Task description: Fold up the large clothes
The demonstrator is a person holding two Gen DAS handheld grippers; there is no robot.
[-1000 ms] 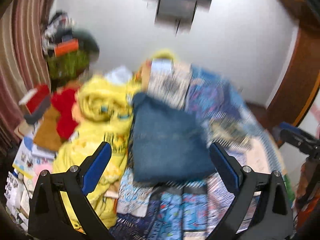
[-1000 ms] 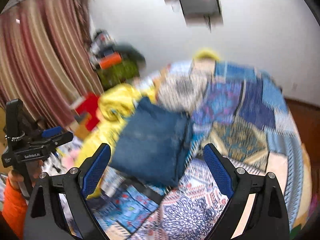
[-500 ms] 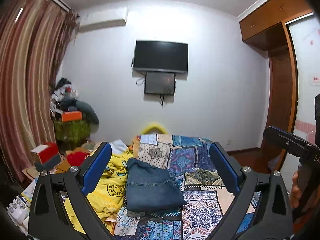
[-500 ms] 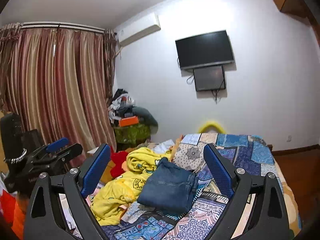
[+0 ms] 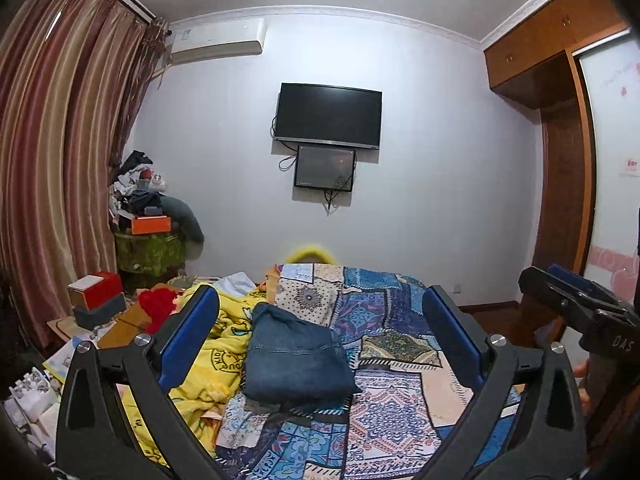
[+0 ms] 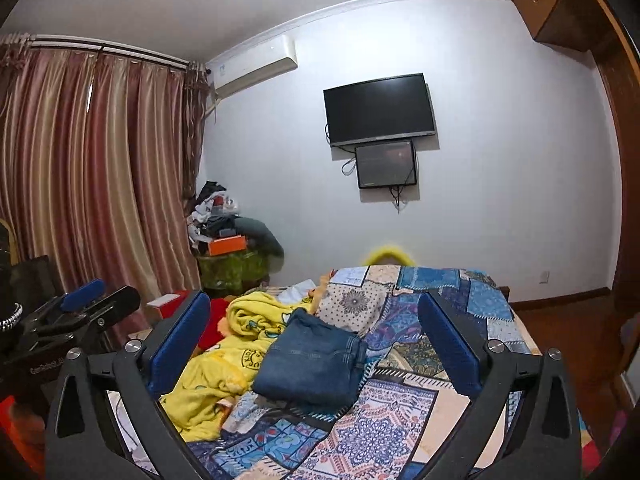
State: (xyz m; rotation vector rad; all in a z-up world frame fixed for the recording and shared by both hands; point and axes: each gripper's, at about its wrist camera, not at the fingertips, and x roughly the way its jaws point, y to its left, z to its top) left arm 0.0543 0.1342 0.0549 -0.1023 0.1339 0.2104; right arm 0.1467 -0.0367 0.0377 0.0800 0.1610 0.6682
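Folded blue jeans (image 5: 296, 358) lie on the patchwork bedspread (image 5: 400, 400), also in the right wrist view (image 6: 316, 360). A crumpled yellow blanket (image 5: 216, 360) lies left of them. My left gripper (image 5: 320, 344) is open and empty, held back from the bed with the jeans framed between its blue pads. My right gripper (image 6: 316, 344) is open and empty, likewise back from the bed. The right gripper shows at the right edge of the left wrist view (image 5: 576, 304). The left gripper shows at the left in the right wrist view (image 6: 80, 304).
A TV (image 5: 328, 116) and a small screen hang on the far wall. Striped curtains (image 5: 60, 160) hang on the left. A cluttered green cabinet (image 5: 148, 248) stands in the corner. Red and grey boxes (image 5: 96, 300) sit beside the bed. A wooden wardrobe (image 5: 560, 160) stands at the right.
Both grippers have pulled back and tilted up from close above the jeans. The view now takes in the whole room. The jeans stay folded on the bed.
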